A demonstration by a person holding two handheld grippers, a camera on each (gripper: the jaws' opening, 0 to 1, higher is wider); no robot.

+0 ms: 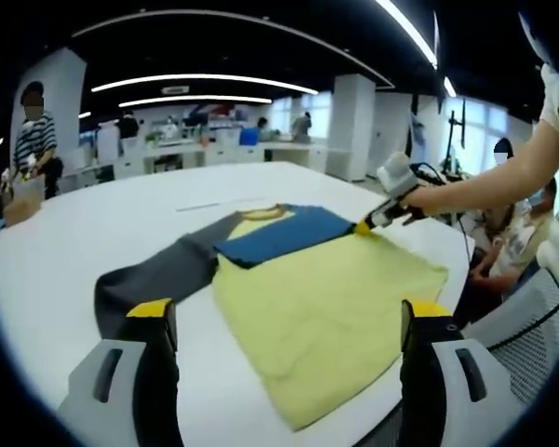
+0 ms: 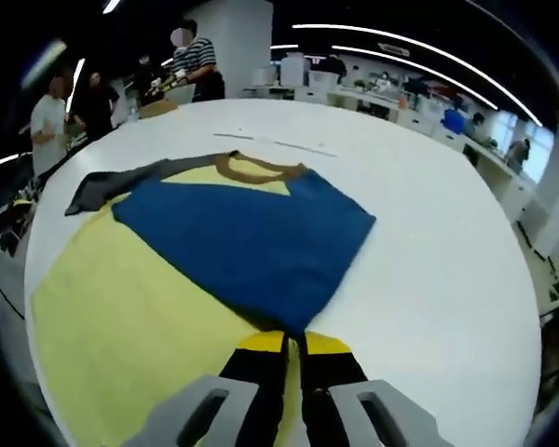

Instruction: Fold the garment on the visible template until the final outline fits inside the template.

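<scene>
Garment: a long-sleeved cloth top with a pale yellow body (image 1: 326, 317), 1 blue sleeve and 1 grey sleeve, lying flat on a large white round-edged table (image 1: 65, 251). From the left gripper view, the yellow body spreads toward the near table edge, with the grey sleeve (image 1: 154, 275) stretched out to the left of the body and the blue sleeve (image 1: 284, 233) folded across the upper chest, just below the brownish neckband (image 1: 267, 212). The left gripper (image 1: 289, 321) hovers above the near hem with its 2 yellow-tipped black jaws well apart, gripping nothing. The right gripper (image 1: 371, 222), held by a person's hand (image 1: 429, 200), enters that view from the right, its yellow tip touching the end of the blue sleeve at the shoulder edge of the yellow body. In the right gripper view, the right gripper (image 2: 293, 358) has its 2 jaws pressed together on the cuff end of the blue sleeve (image 2: 252, 233), which fans out ahead of the jaws over the yellow body (image 2: 121, 317); the grey sleeve (image 2: 112, 186) trails off to the far left, and the neckband (image 2: 252, 168) lies beyond the blue cloth. A thin line marking (image 2: 270, 142) crosses the table (image 2: 429, 261) past the collar. Several people stand at desks in the background; 1 wears a striped shirt (image 2: 197, 56).
</scene>
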